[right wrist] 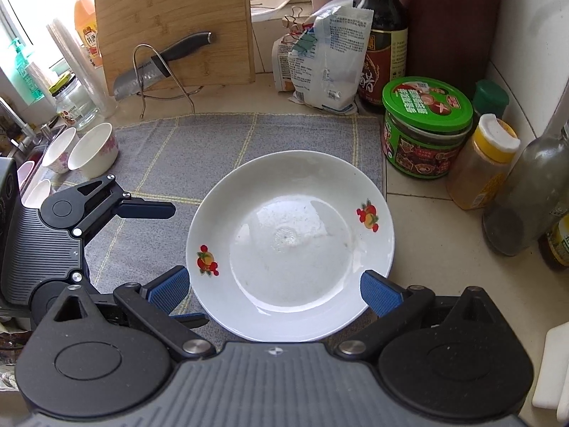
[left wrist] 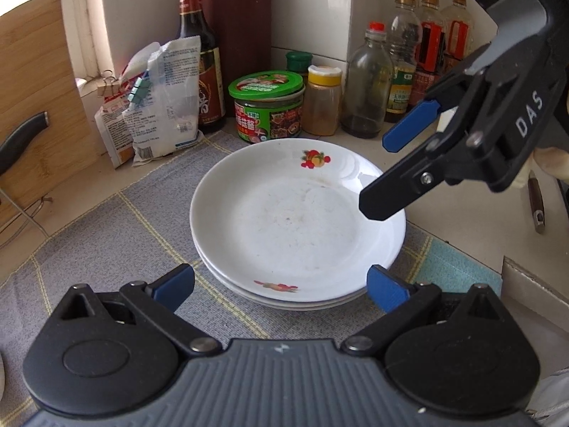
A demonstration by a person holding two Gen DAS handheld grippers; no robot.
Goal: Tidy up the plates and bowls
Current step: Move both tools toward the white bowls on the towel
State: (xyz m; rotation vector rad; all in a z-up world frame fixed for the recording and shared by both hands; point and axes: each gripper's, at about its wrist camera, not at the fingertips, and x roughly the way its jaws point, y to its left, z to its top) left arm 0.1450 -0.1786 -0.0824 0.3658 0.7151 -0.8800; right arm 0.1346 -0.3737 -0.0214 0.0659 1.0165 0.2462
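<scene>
A stack of white plates (left wrist: 295,227) with fruit motifs rests on a grey checked mat (left wrist: 106,242). My left gripper (left wrist: 281,288) is open, one blue pad on each side of the stack's near rim, not touching it. My right gripper (left wrist: 375,174) hangs open over the stack's right rim. In the right wrist view the top plate (right wrist: 290,245) lies between the spread fingers of my right gripper (right wrist: 274,291), with my left gripper (right wrist: 190,263) open at its left edge. Two white bowls with pink flowers (right wrist: 92,149) stand at the mat's far left.
Behind the plates stand a green-lidded jar (left wrist: 268,106), a yellow-capped spice jar (left wrist: 322,103), bottles (left wrist: 368,82), a dark sauce bottle (left wrist: 199,53) and clipped bags (left wrist: 156,106). A bamboo board (right wrist: 174,21) with a knife (right wrist: 160,64) on a rack leans at the back left.
</scene>
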